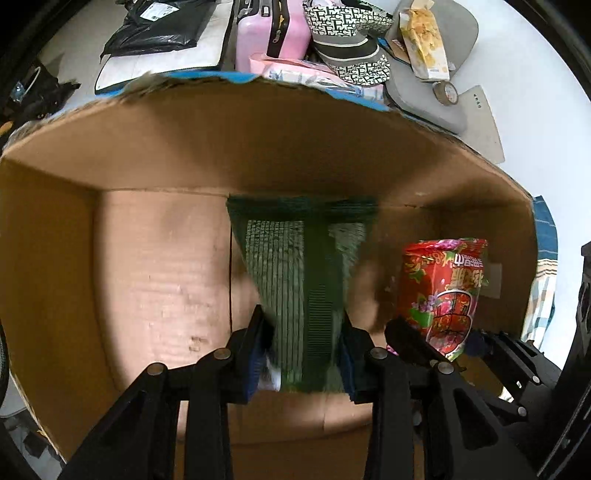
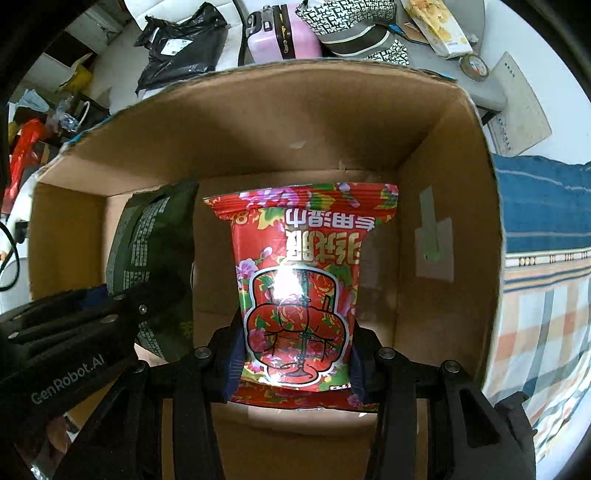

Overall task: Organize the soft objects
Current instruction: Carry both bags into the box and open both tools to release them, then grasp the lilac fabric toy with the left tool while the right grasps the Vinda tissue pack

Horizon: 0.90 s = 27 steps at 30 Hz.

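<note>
My left gripper [image 1: 304, 343] is shut on a dark green soft packet [image 1: 303, 280] and holds it inside an open cardboard box [image 1: 258, 140]. My right gripper [image 2: 297, 350] is shut on a red flowered soft packet [image 2: 299, 280] and holds it in the same box [image 2: 295, 122], to the right of the green packet [image 2: 155, 258]. The red packet [image 1: 443, 295] and right gripper also show at the right of the left wrist view. The left gripper's body [image 2: 74, 332] shows at the left of the right wrist view. The box floor under the packets is partly hidden.
Beyond the box lie a pink suitcase [image 1: 273, 33], a black plastic bag [image 1: 159, 26], patterned bags [image 1: 351, 40], a yellow-white packet [image 1: 424, 44] and a tape roll [image 1: 447, 92]. A blue and plaid cloth [image 2: 546, 240] lies right of the box.
</note>
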Motion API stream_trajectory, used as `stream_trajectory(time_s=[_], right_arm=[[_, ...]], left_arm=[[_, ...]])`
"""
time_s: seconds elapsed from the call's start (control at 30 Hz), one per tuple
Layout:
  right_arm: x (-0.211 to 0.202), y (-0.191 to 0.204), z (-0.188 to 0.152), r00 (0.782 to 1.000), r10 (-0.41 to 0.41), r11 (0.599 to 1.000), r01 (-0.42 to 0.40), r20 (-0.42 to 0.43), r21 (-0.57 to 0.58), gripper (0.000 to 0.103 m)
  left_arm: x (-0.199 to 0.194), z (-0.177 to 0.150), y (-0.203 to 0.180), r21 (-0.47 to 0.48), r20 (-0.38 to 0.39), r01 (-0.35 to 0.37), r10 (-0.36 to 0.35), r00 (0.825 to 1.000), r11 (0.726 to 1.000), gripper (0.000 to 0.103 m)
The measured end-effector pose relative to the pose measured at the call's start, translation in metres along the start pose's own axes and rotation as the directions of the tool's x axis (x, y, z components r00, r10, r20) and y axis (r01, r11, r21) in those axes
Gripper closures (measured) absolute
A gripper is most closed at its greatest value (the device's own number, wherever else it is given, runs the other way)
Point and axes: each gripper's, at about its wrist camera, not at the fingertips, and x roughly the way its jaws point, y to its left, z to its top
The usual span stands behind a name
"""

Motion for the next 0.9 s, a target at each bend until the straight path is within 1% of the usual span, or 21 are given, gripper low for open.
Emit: stream_trajectory(time_s=[0.03,0.1,0.17,0.2,0.23,0.27,0.3,0.33,0.37,0.4,0.47,0.57,0.6,0.63,0.7,0.8,0.9], right_arm=[[0.003,-0.001,0.004,1.0,0.007,1.0,-0.007,-0.001,0.004,0.055],[0.008,-0.003,0.009,1.0,-0.001,1.0,0.001,-0.003,0.008,0.054],[0.013,-0.004,0.014,1.0,0.003,1.0,-0.003,-0.012,0.004,0.052],[0.016,-0.003,0.013,1.0,0.005,1.0,-0.005,-0.025,0.003,0.05],[0.018,-0.003,0.014,0.999,0.008,1.0,-0.008,-0.031,0.0,0.047],[0.019,-0.002,0.014,0.999,0.009,1.0,-0.009,-0.031,-0.006,0.047],[0.018,0.0,0.014,1.0,0.008,1.0,-0.008,-0.029,-0.011,0.046],[0.017,0.001,0.014,1.0,0.003,1.0,-0.004,-0.03,-0.013,0.044],[0.017,0.004,0.013,1.0,0.0,1.0,0.0,-0.031,-0.018,0.043],[0.015,0.006,0.012,1.0,-0.001,1.0,0.0,-0.029,-0.024,0.04],[0.011,0.012,0.01,1.0,-0.016,0.999,0.015,-0.024,-0.037,0.038],[0.0,0.019,0.001,1.0,-0.021,0.999,0.02,-0.014,-0.042,0.025],[-0.004,0.022,-0.002,1.0,-0.027,0.999,0.027,-0.011,-0.038,0.01],[-0.008,0.025,-0.004,0.999,-0.037,0.999,0.037,0.002,-0.033,0.001],[-0.019,0.027,-0.011,0.999,-0.039,0.999,0.04,0.031,-0.021,0.001],[-0.033,0.031,-0.022,0.998,-0.039,0.999,0.039,0.051,-0.003,0.001],[-0.049,0.031,-0.039,0.995,-0.057,0.998,0.056,0.084,0.007,0.001]], left_arm=[[0.001,0.0,0.001,0.003,-0.002,-0.01,0.01,1.0,1.0,0.071],[0.002,0.003,0.002,-0.007,-0.013,-0.003,0.002,1.0,1.0,0.07],[0.002,0.005,0.005,-0.011,-0.01,-0.02,0.02,1.0,1.0,0.063],[-0.001,0.004,0.006,-0.013,-0.001,-0.026,0.026,1.0,1.0,0.061],[0.0,0.007,0.005,-0.016,0.005,-0.03,0.03,1.0,0.999,0.055],[-0.003,0.006,0.006,-0.017,0.013,-0.035,0.035,0.999,0.999,0.046],[-0.006,0.006,0.009,-0.019,0.02,-0.043,0.043,0.999,0.999,0.041],[-0.009,0.007,0.01,-0.019,0.029,-0.057,0.058,0.998,0.998,0.03],[-0.013,0.005,0.012,-0.016,0.04,-0.068,0.068,0.997,0.998,0.023],[-0.018,0.003,0.013,-0.015,0.051,-0.081,0.082,0.995,0.997,0.019],[-0.029,-0.004,0.016,-0.011,0.075,-0.109,0.11,0.991,0.994,0.008],[-0.049,-0.019,0.02,-0.013,0.127,-0.139,0.14,0.982,0.99,0.006],[-0.057,-0.025,0.021,-0.016,0.15,-0.153,0.154,0.977,0.988,0.004],[-0.06,-0.025,0.02,-0.018,0.166,-0.163,0.164,0.972,0.986,0.003],[-0.075,-0.037,0.023,-0.026,0.204,-0.176,0.178,0.963,0.984,0.002],[-0.085,-0.047,0.022,-0.029,0.243,-0.202,0.203,0.949,0.979,0.002],[-0.099,-0.064,0.02,-0.022,0.284,-0.227,0.224,0.932,0.974,0.002]])
